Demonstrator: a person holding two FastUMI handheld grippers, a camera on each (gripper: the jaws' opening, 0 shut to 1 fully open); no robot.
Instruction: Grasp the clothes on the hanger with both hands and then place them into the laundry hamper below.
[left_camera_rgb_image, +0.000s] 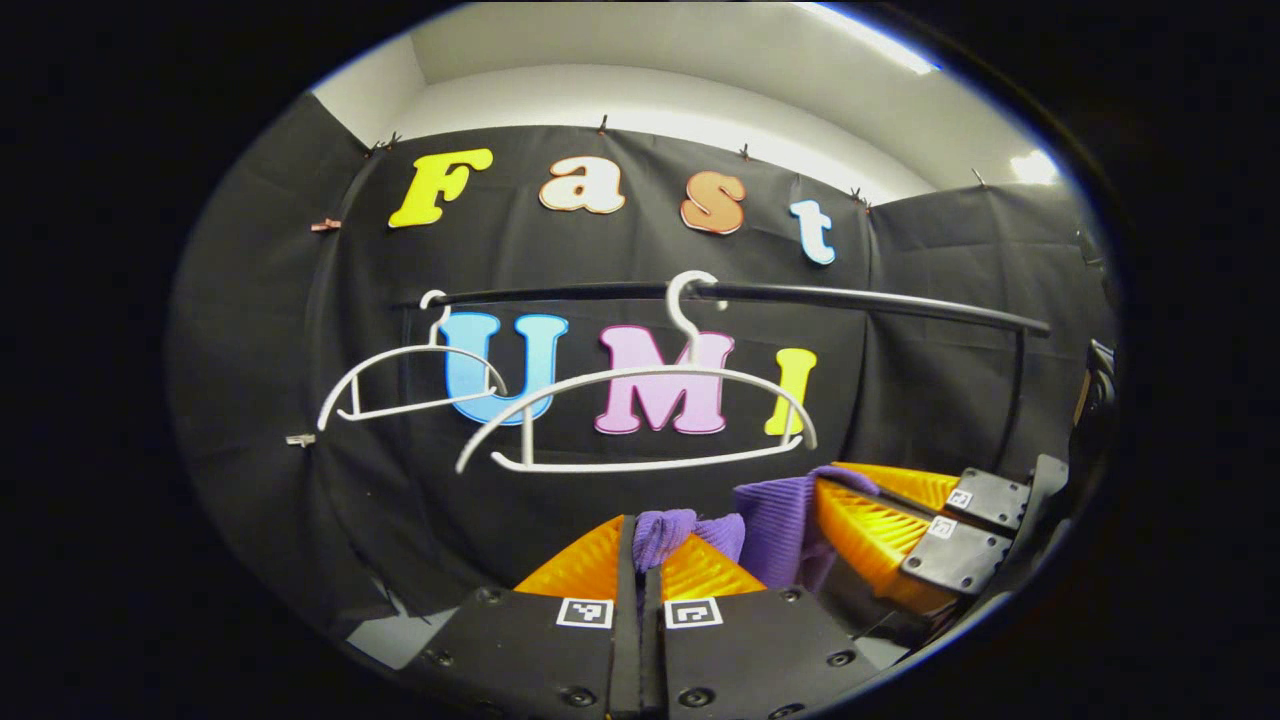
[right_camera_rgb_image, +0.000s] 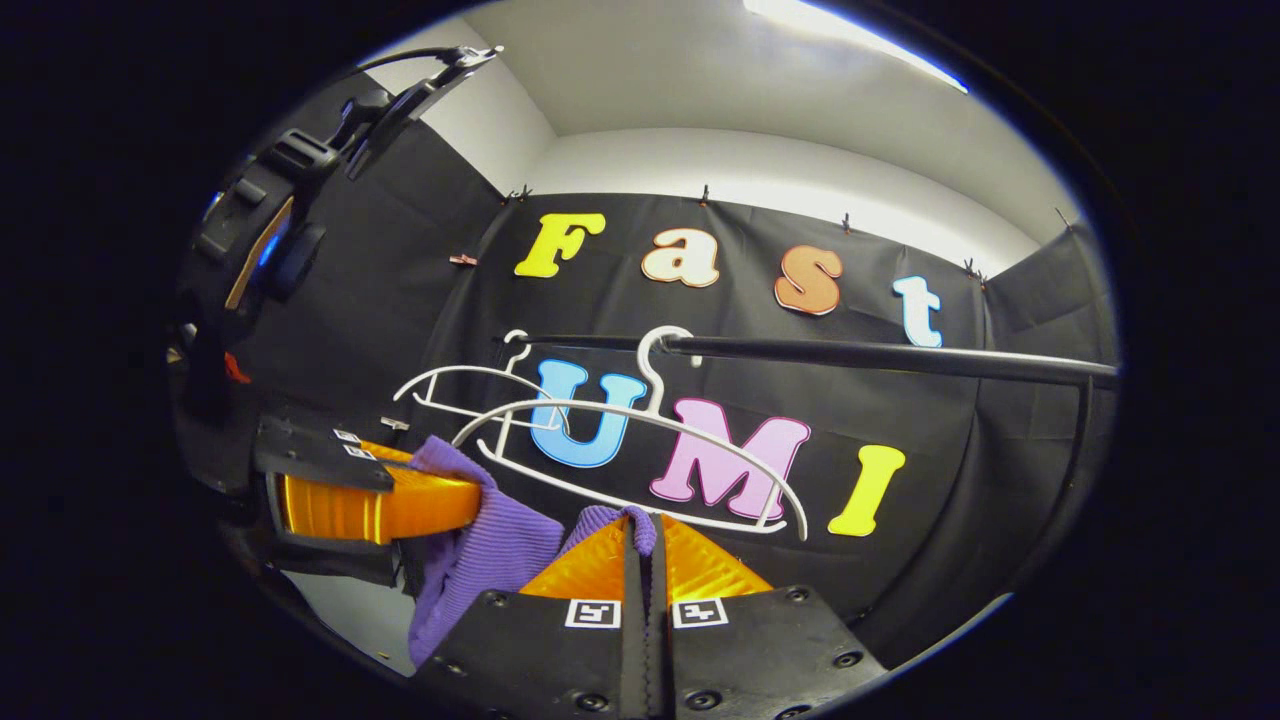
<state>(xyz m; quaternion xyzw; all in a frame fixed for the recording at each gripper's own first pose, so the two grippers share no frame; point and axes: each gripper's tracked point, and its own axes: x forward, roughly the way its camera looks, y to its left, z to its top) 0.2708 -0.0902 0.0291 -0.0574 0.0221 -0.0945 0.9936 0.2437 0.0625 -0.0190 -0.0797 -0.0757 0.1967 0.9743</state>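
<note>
Both grippers (left_camera_rgb_image: 640, 560) (right_camera_rgb_image: 640, 540) pinch purple cloth (right_camera_rgb_image: 490, 550), seemingly clear below hangers (left_camera_rgb_image: 640, 410).

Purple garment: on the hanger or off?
Off. The near hanger hangs bare; the purple garment is pinched by both grippers below it.

L gripper (left_camera_rgb_image: 640, 545) pinching purple cloth (left_camera_rgb_image: 775, 525), prob. knitwear

Left tool (left_camera_rgb_image: 650, 560): wedge-shaped ribbed fingers on flat black mounting plates, each plate bearing a small square black-and-white marker and round screw heads along the edges. Right tool (right_camera_rgb_image: 640, 560): same build, ribbed wedges, black plates, paired square markers, dark screws. Seen from the right gripper view, a bulky black housing behind the left tool, with straps, a thin cable and a small blue light.
</note>
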